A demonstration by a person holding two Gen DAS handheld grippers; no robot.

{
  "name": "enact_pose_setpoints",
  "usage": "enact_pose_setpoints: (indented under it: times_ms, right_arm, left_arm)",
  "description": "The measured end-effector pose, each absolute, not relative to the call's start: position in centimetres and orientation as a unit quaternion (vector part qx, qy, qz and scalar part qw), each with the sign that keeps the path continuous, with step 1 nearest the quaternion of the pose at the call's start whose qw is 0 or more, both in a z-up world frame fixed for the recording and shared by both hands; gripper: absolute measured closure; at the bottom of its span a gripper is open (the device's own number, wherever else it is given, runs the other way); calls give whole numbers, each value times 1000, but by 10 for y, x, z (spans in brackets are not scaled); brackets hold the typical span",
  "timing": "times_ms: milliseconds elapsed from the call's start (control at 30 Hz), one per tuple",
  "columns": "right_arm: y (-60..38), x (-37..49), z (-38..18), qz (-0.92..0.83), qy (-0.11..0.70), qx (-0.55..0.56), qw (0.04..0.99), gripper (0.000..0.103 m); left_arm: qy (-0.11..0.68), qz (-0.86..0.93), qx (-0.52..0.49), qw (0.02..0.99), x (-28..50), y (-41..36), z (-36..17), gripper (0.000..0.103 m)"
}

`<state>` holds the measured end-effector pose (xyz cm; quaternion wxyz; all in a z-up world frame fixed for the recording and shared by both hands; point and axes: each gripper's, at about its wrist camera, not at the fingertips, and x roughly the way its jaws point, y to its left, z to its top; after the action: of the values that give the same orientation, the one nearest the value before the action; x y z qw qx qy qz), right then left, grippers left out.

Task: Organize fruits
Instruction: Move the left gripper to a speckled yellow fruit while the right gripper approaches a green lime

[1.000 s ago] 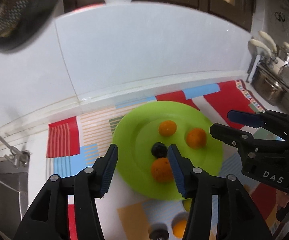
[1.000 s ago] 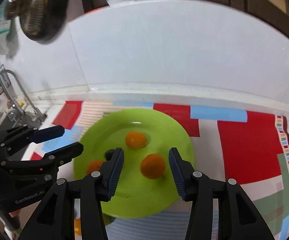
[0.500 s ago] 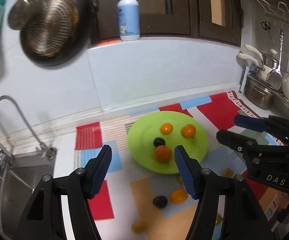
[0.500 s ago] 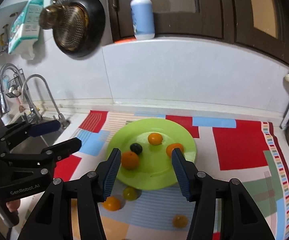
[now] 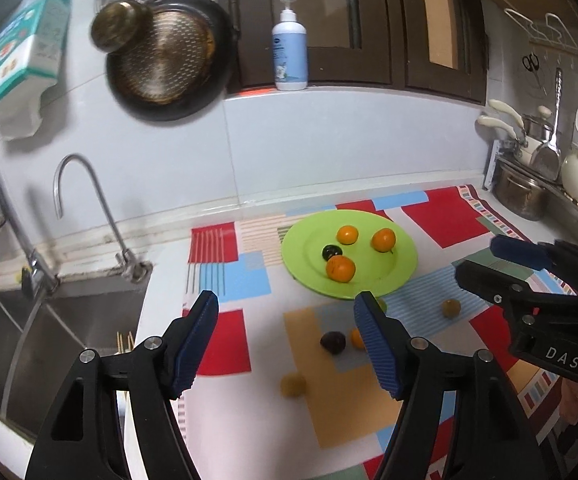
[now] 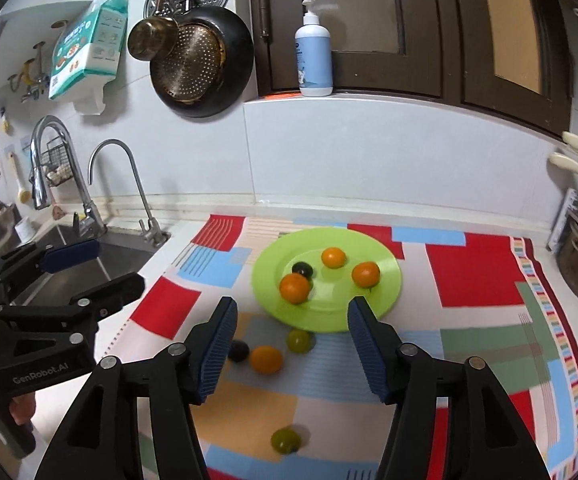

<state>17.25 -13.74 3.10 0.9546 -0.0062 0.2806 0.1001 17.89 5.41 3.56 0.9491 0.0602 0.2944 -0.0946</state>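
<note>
A green plate (image 5: 403, 266) (image 6: 385, 292) sits on a colourful mat and holds three orange fruits (image 5: 340, 269) (image 6: 295, 288) and one dark fruit (image 5: 330, 251) (image 6: 303, 268). In front of the plate lie loose fruits: a dark one (image 5: 333, 342) (image 6: 239, 351), an orange one (image 6: 265, 359), a greenish one (image 6: 299, 340), and yellowish ones (image 5: 293, 385) (image 5: 451, 308) (image 6: 285, 440). My left gripper (image 5: 287, 340) is open and empty, raised above the mat. My right gripper (image 6: 289, 350) is open and empty, raised in front of the plate.
A sink (image 5: 49, 332) with taps (image 5: 101, 216) lies to the left. Pots and utensils (image 5: 537, 188) stand at the right. A pan (image 5: 169, 68) hangs on the wall; a soap bottle (image 5: 289, 56) stands on the ledge.
Both grippers have pulled back and up from the plate, so the loose fruits and sink have come into view. Both stay open and empty.
</note>
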Motion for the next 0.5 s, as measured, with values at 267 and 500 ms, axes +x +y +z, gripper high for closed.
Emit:
enact_pose_setpoints:
  times_ms: [267, 500]
  right_arm:
    - [-135, 140, 18, 77, 272, -12, 959, 45]
    - [-135, 131, 1, 72, 288, -5, 955, 45]
  left_arm:
    - [311, -86, 52, 945, 156, 62, 12, 33]
    - [311, -78, 77, 944, 145, 63, -3, 33]
